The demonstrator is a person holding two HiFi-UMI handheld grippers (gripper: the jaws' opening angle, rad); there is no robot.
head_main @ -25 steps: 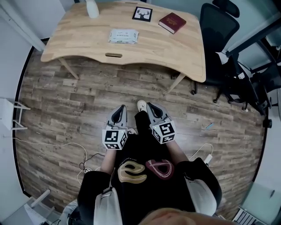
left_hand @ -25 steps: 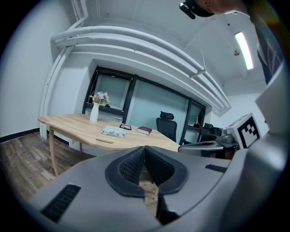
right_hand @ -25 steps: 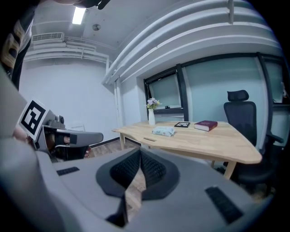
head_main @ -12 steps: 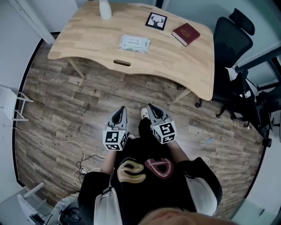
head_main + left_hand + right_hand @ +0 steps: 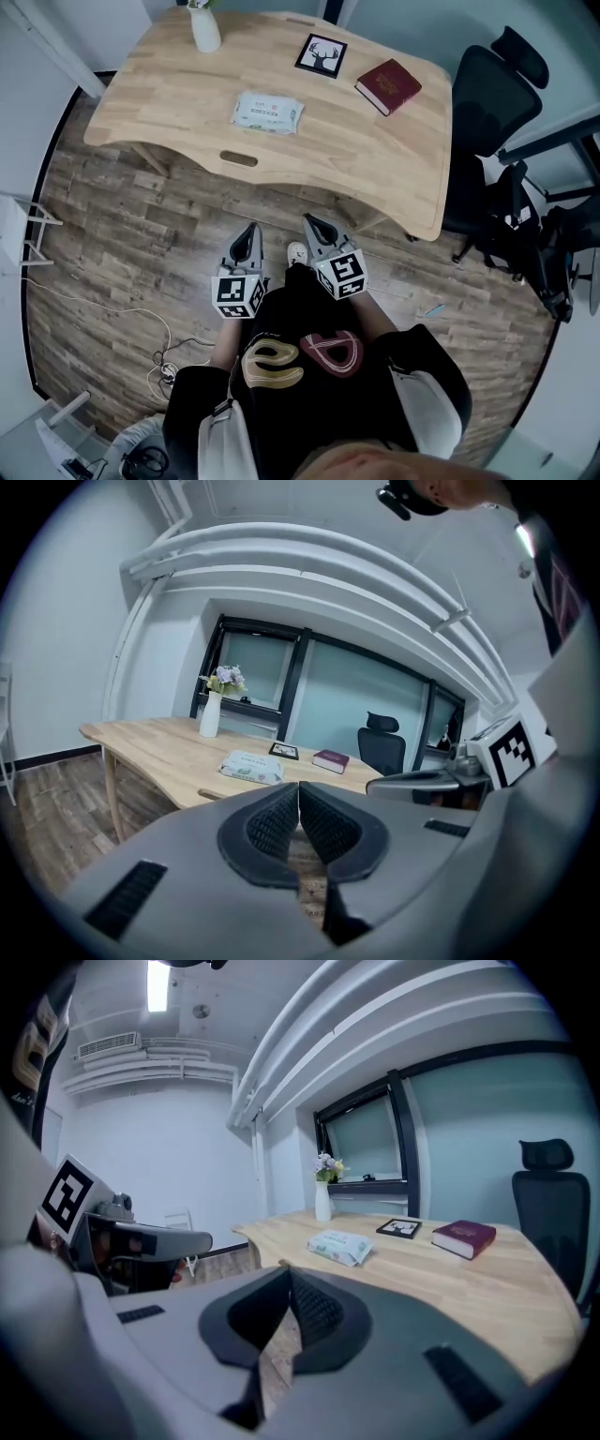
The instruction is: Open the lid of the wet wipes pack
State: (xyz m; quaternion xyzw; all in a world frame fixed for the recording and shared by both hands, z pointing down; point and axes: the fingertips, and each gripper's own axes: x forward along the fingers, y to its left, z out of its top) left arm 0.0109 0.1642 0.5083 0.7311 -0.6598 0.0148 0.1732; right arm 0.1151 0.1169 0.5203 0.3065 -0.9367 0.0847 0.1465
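Closest to the head camera is the person's dark top with two looped emblems on its front, and just beyond it both grippers are held side by side over the wooden floor, pointing towards the bench. The left gripper has its jaws closed, the ribbed pads meeting at the tips in the left gripper view with nothing between them. The right gripper is closed as well, its pads together and empty in the right gripper view. A light shoe shows on the floor between the two grippers, and loose cables lie on the boards to the person's left. Further ahead stands the light wooden bench, with a narrow slot cut near its front edge. The wet wipes pack lies flat on the bench just beyond that slot, well apart from both grippers and touched by neither; its top looks flat, and its lid is too small to make out. Beyond the pack and to its right lies a black picture frame, with a dark red book to the right of the frame. A white vase holding flowers stands upright near the far left corner. A black office chair stands at the bench's right end.
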